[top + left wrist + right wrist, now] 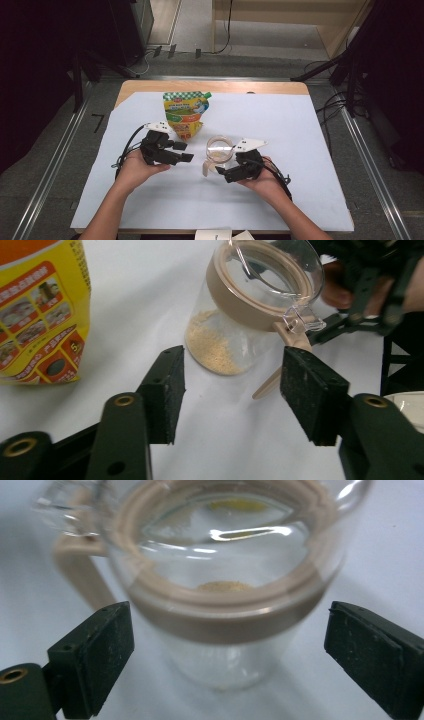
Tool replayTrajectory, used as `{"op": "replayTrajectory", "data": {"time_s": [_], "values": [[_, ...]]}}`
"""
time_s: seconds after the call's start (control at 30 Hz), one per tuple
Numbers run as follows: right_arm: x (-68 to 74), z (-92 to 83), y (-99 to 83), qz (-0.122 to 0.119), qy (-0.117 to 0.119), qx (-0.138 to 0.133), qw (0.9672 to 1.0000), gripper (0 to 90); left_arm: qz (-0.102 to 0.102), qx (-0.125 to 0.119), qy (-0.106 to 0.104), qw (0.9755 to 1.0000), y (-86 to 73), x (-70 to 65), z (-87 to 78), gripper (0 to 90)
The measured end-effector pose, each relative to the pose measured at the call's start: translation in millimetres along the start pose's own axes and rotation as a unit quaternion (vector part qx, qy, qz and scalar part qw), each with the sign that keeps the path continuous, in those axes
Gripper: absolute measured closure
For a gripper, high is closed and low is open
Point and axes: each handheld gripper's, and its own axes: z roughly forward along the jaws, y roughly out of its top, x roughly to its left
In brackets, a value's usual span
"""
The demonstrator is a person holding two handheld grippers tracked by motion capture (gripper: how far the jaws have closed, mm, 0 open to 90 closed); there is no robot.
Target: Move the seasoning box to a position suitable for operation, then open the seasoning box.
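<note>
A clear jar [219, 152] with a beige lid ring stands near the middle of the white sheet, with tan granules at its bottom [215, 347]. A beige strap hangs at its side [267, 382]. My right gripper [221, 173] is open. Its jaws stand on either side of the jar [225, 595] without touching it, as seen past the right gripper [227, 650]. My left gripper [186, 151] is open and holds nothing, just left of the jar. Its jaws point at the jar [245, 305] in the left gripper view [232, 385]. A yellow and green pouch [185, 112] stands behind, also seen as the pouch [40, 315].
The white sheet [300, 125] covers most of a wooden table [215, 86]. White cards [220, 234] lie at the front edge. Dark stands and cables ring the table on the floor. Bare sheet stretches to the right and far side.
</note>
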Motion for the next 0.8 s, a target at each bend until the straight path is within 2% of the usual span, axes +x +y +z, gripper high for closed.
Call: {"op": "replayTrajectory", "data": {"time_s": [0.03,0.07,0.1,0.17,0.23,0.27,0.3,0.33,0.37,0.4,0.5,0.57,0.63,0.7,0.8], "values": [[1.6,-11.2,-1.6,0.001,0.026,0.004,0.9997,14.8,0.0,0.011,-0.006,0.9999,-0.1,-1.9,3.6,58.5],[1.6,-11.2,-1.6,0.001,0.026,0.004,0.9997,14.8,0.0,0.011,-0.006,0.9999,-0.1,-1.9,3.6,60.8],[5.2,-19.3,-4.0,-0.006,0.031,0.009,0.9995,18.4,0.004,0.015,-0.006,0.9999,-0.6,-4.0,6.8,68.0],[6.4,-22.0,-4.7,-0.011,0.033,0.011,0.9993,19.8,0.006,0.025,-0.008,0.9996,-0.4,-6.3,11.8,69.8],[9.0,-29.8,-6.6,-0.018,0.022,0.01,0.9995,23.2,0.004,0.025,-0.011,0.9996,0.3,-7.6,15.8,77.2],[8.7,-33.7,-7.2,-0.015,0.022,0.011,0.9996,30.3,0.005,0.023,-0.009,0.9997,0.8,-8.4,18.2,79.6],[6.4,-41.2,-7.2,-0.008,0.031,0.005,0.9995,46.1,0.003,0.025,-0.01,0.9996,1.3,-9.1,20.7,85.6],[6.4,-41.2,-7.2,-0.008,0.031,0.005,0.9995,46.1,0.004,0.026,-0.01,0.9996,1.8,-9.6,22.4,85.6],[4.1,-47.1,-6.4,-0.003,0.033,-0.001,0.9994,58.8,0.005,0.024,-0.014,0.9996,2.0,-10.1,25.0,89.8],[4.1,-47.1,-6.4,-0.003,0.033,-0.001,0.9994,58.8,0.002,0.023,-0.017,0.9996,2.1,-10.4,26.5,89.8],[1.2,-51.1,-4.5,0.007,0.023,-0.009,0.9997,74.7,0.007,0.027,-0.023,0.9993,2.2,-14.0,34.9,90.0],[-0.1,-51.3,-3.6,0.02,0.014,-0.004,0.9997,81.6,0.012,0.032,-0.026,0.9991,2.9,-16.1,38.1,90.0],[-1.2,-50.8,-3.8,0.021,0.008,-0.002,0.9997,88.9,0.014,0.031,-0.026,0.9991,3.7,-18.8,41.0,90.0],[-1.9,-50.1,-3.9,0.025,0.006,-0.001,0.9997,90.0,0.013,0.034,-0.027,0.999,3.6,-19.4,43.7,90.0],[-2.8,-48.7,-3.4,0.04,0.009,0.005,0.9991,90.0,0.027,0.036,-0.025,0.9986,3.8,-20.9,44.7,90.0]]}}
